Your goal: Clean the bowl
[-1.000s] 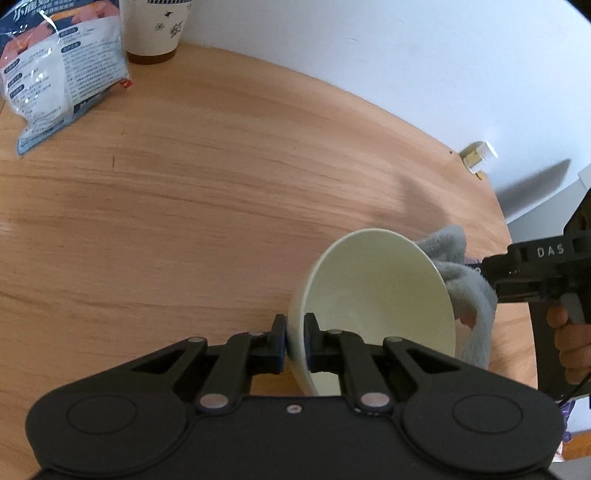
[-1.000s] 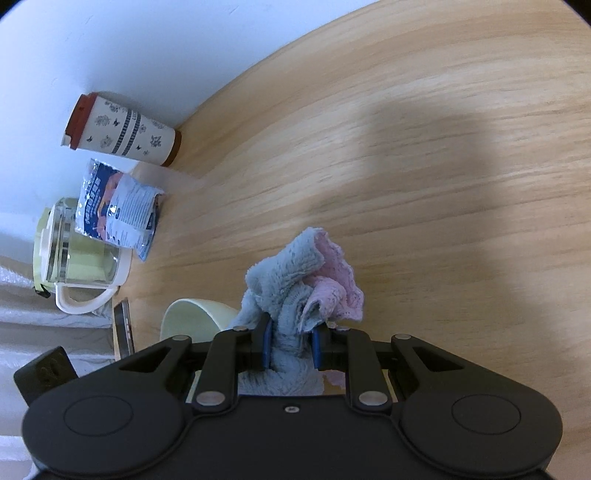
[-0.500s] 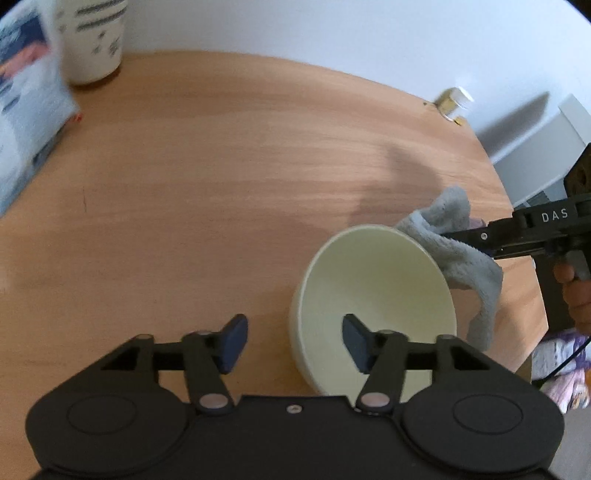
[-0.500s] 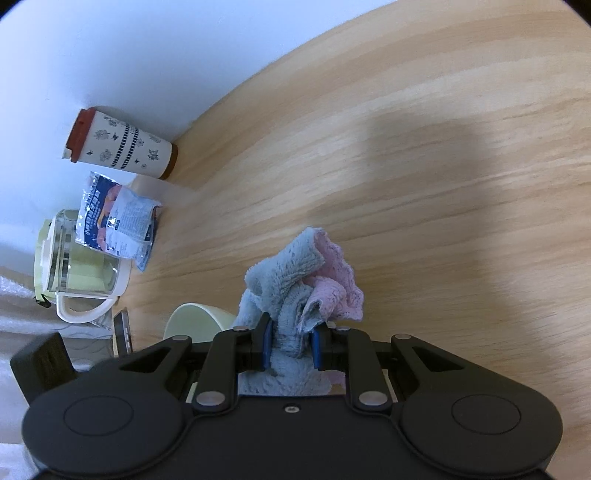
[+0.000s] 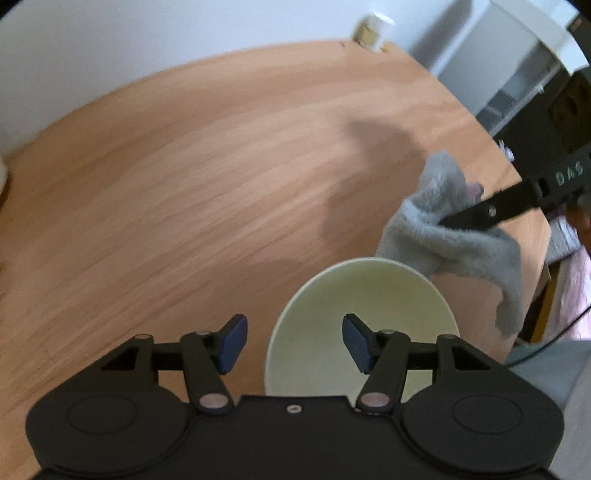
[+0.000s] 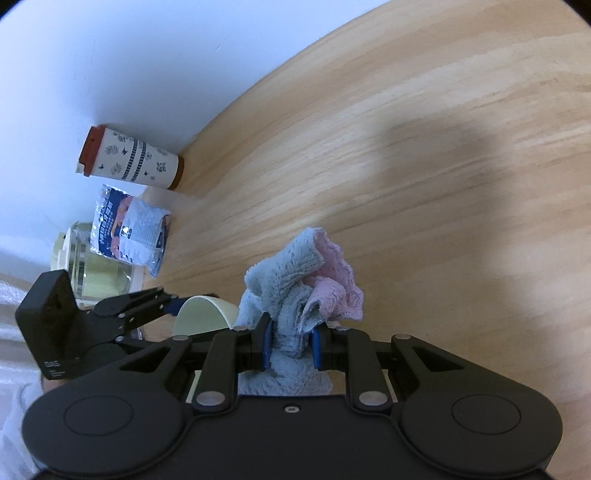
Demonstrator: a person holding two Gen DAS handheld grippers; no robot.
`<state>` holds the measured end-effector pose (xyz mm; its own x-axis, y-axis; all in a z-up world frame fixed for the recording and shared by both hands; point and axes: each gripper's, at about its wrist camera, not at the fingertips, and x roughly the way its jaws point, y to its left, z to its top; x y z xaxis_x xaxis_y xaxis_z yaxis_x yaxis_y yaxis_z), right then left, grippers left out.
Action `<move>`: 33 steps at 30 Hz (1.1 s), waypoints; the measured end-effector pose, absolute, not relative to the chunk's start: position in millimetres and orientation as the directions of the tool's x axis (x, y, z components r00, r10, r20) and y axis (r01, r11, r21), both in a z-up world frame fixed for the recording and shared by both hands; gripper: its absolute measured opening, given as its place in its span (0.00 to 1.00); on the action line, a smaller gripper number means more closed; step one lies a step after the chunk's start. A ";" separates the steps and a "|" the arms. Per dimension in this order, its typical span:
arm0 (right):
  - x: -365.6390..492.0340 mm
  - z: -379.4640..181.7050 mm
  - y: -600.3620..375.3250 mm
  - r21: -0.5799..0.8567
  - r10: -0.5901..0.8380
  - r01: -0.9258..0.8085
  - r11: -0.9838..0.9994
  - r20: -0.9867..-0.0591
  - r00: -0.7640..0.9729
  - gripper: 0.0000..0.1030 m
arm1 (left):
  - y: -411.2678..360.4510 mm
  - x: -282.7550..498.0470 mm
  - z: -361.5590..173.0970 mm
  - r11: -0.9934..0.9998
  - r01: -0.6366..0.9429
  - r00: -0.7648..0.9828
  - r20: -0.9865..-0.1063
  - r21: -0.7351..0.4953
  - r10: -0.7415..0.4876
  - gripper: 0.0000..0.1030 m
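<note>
A pale cream bowl (image 5: 362,325) stands on the wooden table (image 5: 184,184) close in front of my left gripper (image 5: 293,345). The left gripper is open, one finger on each side of the bowl's near left rim, touching nothing. My right gripper (image 6: 291,345) is shut on a grey and pink cloth (image 6: 303,280) and holds it above the table. In the left wrist view the cloth (image 5: 450,232) hangs just behind and right of the bowl. The bowl (image 6: 205,314) shows at lower left in the right wrist view, with the left gripper (image 6: 173,300) at its rim.
A patterned lidded cup (image 6: 129,158), a blue snack bag (image 6: 129,230) and a glass kettle (image 6: 92,273) stand along the table's far left by the white wall. A small white plug (image 5: 373,29) sits at the table's far edge. The table edge runs down the right.
My left gripper let go of the bowl's rim and opened wide. The bowl now stands level on the table. The left camera swung right. The cloth stayed gripped in my right gripper.
</note>
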<state>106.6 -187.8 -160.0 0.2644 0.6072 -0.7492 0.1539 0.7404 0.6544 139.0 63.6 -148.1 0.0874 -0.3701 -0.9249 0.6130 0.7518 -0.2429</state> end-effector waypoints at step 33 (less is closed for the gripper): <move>164.2 -144.4 -131.5 0.735 0.732 -0.036 0.677 -0.666 0.144 0.22 | 70.7 50.0 -98.0 0.883 0.453 0.549 -0.741 -0.124 -0.386 0.13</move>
<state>164.2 -131.5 -144.4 0.1441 0.7318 -0.6661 -0.0365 0.6766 0.7355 50.0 70.7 -98.0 0.5490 -0.3865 -0.7411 0.4532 0.8827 -0.1245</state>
